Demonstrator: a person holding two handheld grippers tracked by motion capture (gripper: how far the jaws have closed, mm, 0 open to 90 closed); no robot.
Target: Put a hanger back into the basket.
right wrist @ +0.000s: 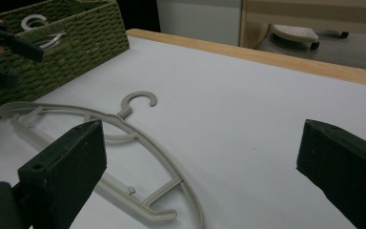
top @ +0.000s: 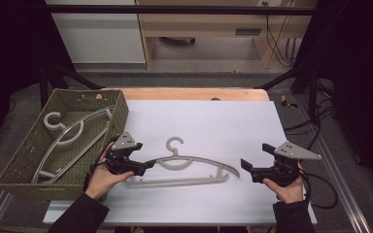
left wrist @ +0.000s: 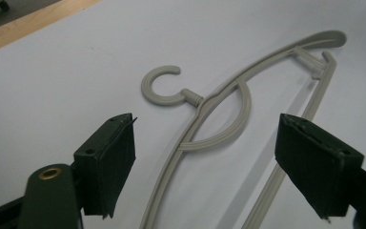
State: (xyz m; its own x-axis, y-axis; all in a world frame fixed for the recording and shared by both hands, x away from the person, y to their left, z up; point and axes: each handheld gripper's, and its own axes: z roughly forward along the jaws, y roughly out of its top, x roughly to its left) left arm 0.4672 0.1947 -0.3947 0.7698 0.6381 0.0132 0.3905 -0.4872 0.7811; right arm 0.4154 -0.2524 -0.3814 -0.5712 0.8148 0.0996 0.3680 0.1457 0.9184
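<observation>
The left tool [top: 148, 165], jaws spread with nothing pinched between them, is hovering at the left end of a grey plastic hanger [top: 187, 167] lying flat on the white tabletop [top: 233, 121]. In the left gripper view the open jaws are standing either side of the hanger [left wrist: 209, 129], its curved shoulder arm and straight bottom bar both passing between them, but the pads are touching neither. The hanger's long axis is running left to right across the tabletop, hook [top: 175, 144] pointing away from the person, so it is stretching rightward from the left tool, which is pointing along it. The right tool [top: 246, 166], jaws likewise spread and empty, is sitting just beyond the hanger's right end, aimed back toward it; the right gripper view is looking along the hanger [right wrist: 109, 143] from that end. The left tool is the nearer of the two, and a grip on the hanger's left end looks like the coming move. Left of the hanger, a green woven basket [top: 119, 114] is already holding other grey hangers [top: 73, 133], suggesting where this one is headed.
</observation>
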